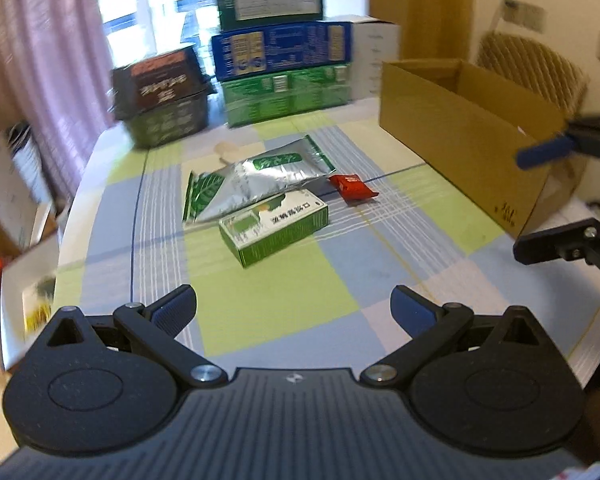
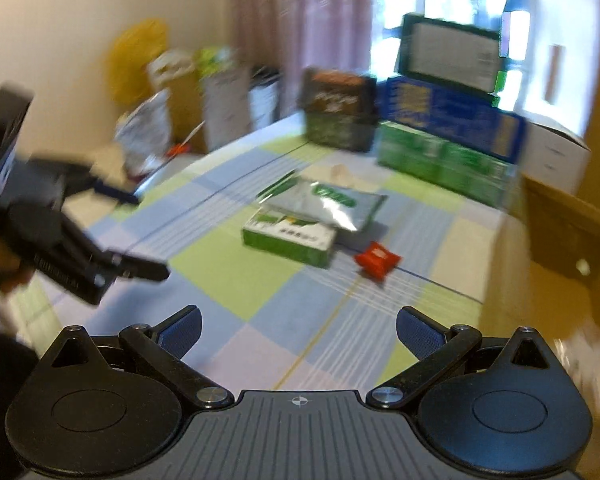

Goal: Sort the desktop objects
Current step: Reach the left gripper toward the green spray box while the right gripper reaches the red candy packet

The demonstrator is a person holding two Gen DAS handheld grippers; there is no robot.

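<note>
A green and white carton [image 1: 274, 226] [image 2: 290, 239] lies mid-table on the checked cloth, with a silver and green foil pouch [image 1: 256, 184] [image 2: 332, 204] behind it, touching. A small red packet [image 1: 352, 188] [image 2: 377, 260] lies just right of them. My left gripper [image 1: 294, 312] hovers open over the near cloth, nothing between its fingers. My right gripper [image 2: 298, 334] is also open and empty, nearer the red packet. Each gripper shows in the other's view: the right one [image 1: 540, 200] at the right edge, the left one [image 2: 140, 232] at the left.
An open cardboard box [image 1: 460, 128] [image 2: 560, 224] stands along the table's right side. Stacked blue, green and dark cartons [image 1: 284, 68] [image 2: 440, 136] line the far edge by the window. Bags and clutter [image 2: 172, 92] sit beyond the table's left edge.
</note>
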